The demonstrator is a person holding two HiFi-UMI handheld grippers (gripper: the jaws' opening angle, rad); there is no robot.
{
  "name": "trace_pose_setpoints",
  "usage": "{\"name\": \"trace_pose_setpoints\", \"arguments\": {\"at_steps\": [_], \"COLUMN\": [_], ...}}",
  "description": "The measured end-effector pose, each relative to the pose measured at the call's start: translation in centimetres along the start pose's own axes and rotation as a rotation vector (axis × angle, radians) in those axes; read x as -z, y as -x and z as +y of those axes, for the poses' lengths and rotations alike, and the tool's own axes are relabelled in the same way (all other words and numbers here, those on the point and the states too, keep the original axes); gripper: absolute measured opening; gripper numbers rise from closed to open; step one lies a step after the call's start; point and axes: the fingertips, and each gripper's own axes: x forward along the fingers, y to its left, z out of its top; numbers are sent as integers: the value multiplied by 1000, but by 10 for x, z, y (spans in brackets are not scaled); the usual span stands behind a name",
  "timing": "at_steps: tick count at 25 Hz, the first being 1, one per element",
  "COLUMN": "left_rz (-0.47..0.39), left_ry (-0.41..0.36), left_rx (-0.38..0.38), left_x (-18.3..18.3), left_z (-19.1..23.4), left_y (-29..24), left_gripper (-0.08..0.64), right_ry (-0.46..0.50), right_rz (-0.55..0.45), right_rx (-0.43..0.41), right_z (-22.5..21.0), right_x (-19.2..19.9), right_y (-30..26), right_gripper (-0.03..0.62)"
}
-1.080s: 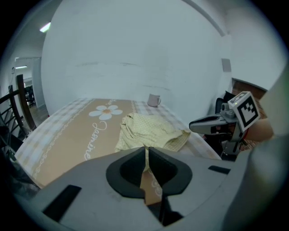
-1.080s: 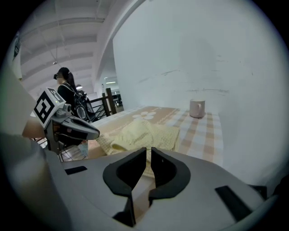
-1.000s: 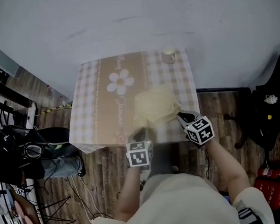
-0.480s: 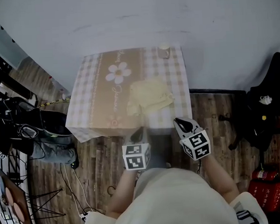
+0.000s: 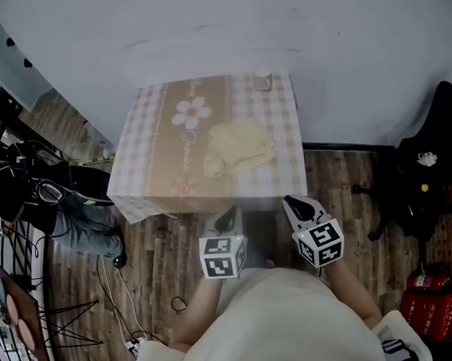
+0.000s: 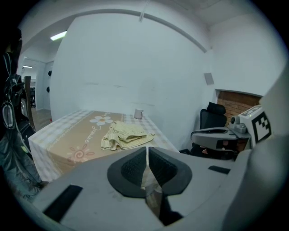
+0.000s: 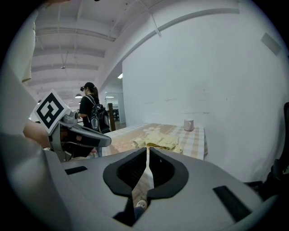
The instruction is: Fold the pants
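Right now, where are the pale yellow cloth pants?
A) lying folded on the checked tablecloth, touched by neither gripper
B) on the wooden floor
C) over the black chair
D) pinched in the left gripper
A: the pale yellow cloth pants lie on the checked tablecloth, and the left gripper and right gripper are shut, empty, apart from them.

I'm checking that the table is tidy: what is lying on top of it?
Folded yellow pants lie on a checked tablecloth, and a cup stands at the far edge. The cloth hides the tabletop itself.
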Motion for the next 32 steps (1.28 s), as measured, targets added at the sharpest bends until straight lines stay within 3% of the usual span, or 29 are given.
{"name": "trace_pose_setpoints", "arguments": {"at_steps": [8,18,32], "left_rz": [-2,-17,-16], "left_ry": [-10,-19,-17], "left_rx": [-3,0,-5], "left_x": [4,-3,-5], "left_z": [-3,-6,0], "left_y": [6,6,5], "left_gripper": [14,14,14], "right_ry": [-53,-38,-35], "right_rz": [-24,-43,-63], "right_rx": [-46,-124,-70], "right_z": [11,31,21], "right_x": [-2,-7,-11], "right_y": [6,5,0], "right_gripper": [0,0,0]}}
